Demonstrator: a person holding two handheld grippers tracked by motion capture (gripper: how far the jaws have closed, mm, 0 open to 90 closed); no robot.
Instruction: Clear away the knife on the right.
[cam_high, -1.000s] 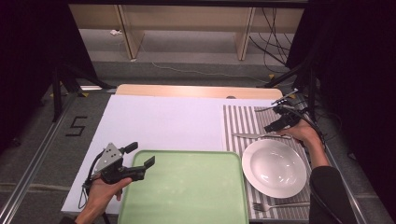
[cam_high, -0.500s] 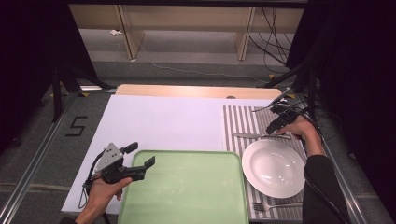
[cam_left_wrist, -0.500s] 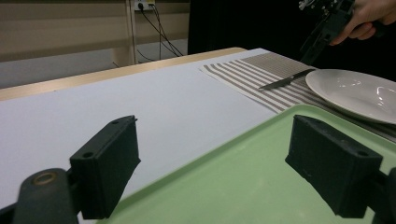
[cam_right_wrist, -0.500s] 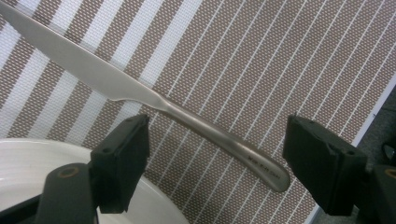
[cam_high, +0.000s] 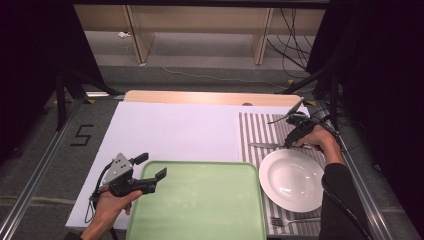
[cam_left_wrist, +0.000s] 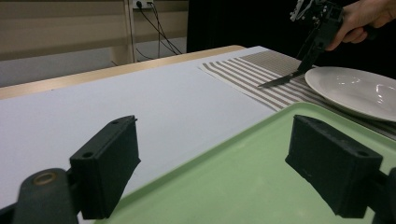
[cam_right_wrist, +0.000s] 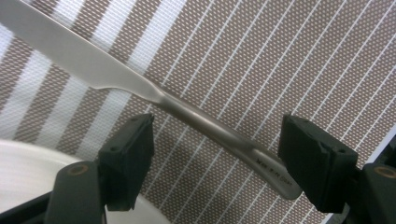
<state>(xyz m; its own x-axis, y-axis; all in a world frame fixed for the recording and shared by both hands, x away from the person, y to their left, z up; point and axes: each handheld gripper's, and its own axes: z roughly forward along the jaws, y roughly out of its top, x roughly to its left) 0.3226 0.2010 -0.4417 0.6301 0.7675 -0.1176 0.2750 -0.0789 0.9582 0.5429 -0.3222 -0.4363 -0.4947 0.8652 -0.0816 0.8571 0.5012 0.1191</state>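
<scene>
At the near left corner of the bench, your left gripper (cam_high: 152, 172) hangs where it did a second ago, jaws wide with nothing between them, over the left rim of the green tray (cam_high: 200, 200). Toward the right edge, your right gripper (cam_high: 289, 145) has dropped from above the striped placemat (cam_high: 255, 131) down to the knife (cam_high: 265, 145); its jaws have just been closing a little, yet they stand wide, straddling the handle without pressing it.

That knife (cam_right_wrist: 154, 93) lies flat on the placemat just beyond the far rim of the white plate (cam_high: 292, 180), its long axis running across the bench, blade pointing left toward the middle and handle toward the right edge. It has not shifted.

From the high view, your right hand (cam_high: 320, 142) covers the handle end. The right gripper view cuts off the blade tip and shows only 1 sliver of plate. A fork (cam_high: 292, 220) at the near edge lies partly under your sleeve.
</scene>
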